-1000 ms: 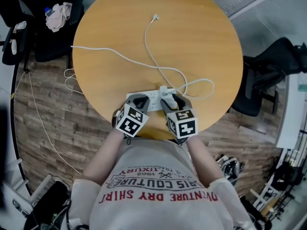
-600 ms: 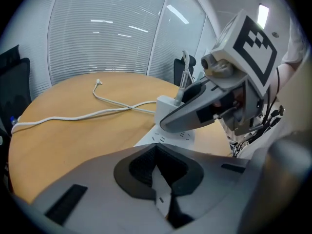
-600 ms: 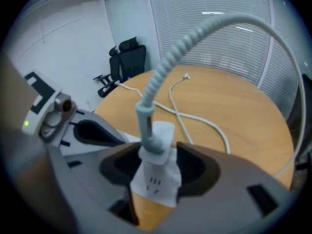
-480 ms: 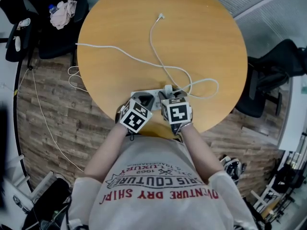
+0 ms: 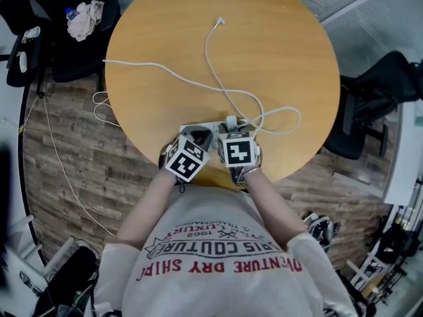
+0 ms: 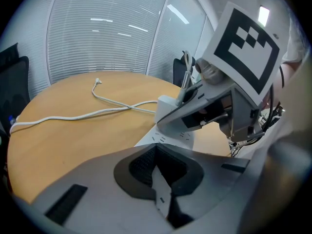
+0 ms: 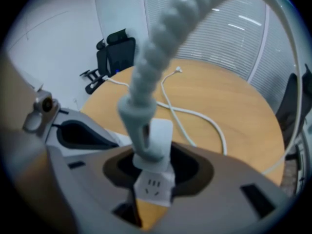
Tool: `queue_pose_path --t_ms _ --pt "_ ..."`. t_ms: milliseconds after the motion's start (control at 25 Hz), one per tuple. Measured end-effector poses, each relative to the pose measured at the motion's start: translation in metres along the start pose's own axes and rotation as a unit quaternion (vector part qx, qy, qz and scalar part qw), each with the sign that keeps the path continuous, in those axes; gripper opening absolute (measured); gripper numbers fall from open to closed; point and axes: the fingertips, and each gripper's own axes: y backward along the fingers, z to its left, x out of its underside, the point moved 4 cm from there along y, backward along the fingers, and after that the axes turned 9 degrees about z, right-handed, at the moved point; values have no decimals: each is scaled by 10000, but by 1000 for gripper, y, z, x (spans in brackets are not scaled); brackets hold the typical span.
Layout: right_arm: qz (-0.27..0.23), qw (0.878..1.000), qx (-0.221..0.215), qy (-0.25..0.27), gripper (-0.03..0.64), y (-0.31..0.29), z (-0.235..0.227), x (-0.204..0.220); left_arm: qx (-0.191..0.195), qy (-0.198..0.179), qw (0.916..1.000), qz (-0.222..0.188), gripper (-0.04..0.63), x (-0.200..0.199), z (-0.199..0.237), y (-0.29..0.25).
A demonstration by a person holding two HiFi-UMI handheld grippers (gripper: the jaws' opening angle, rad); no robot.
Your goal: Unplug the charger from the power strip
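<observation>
Near the surface's (image 5: 277,58) edge, the right tool (image 7: 153,164), jaws just closed on the charger (image 7: 159,134), may lift the power strip (image 7: 154,190) if it sticks.

Free over the far half of the round light-wood table (image 5: 284,51), apart from thin white cables (image 7: 220,130) crossing it. Crowded at the near edge by the long white power strip (image 5: 213,129) and the upright white charger block (image 7: 158,135). Hemmed in beyond the rim, left and right, by black office chairs (image 5: 373,91).
</observation>
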Motion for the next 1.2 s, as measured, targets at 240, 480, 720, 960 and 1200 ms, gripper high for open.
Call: queue_pose_path --t_ms 240,480,720,960,1200 --pt "7 9999 93 -104 168 3 0 4 29 -59 10000 12 31 0 -1 -1" --pt "177 9995 -34 -272 167 4 1 7 -11 -240 9997 -10 31 1 -3 -1" --pt "377 9986 0 -372 166 6 -2 6 108 -187 9998 -6 31 1 -2 -2" --pt "-257 9995 17 182 158 47 10 -26 -242 -529 9983 -12 31 1 -6 -4" --pt "-466 9984 111 316 158 60 2 -37 -119 -427 9990 16 31 2 -6 -6"
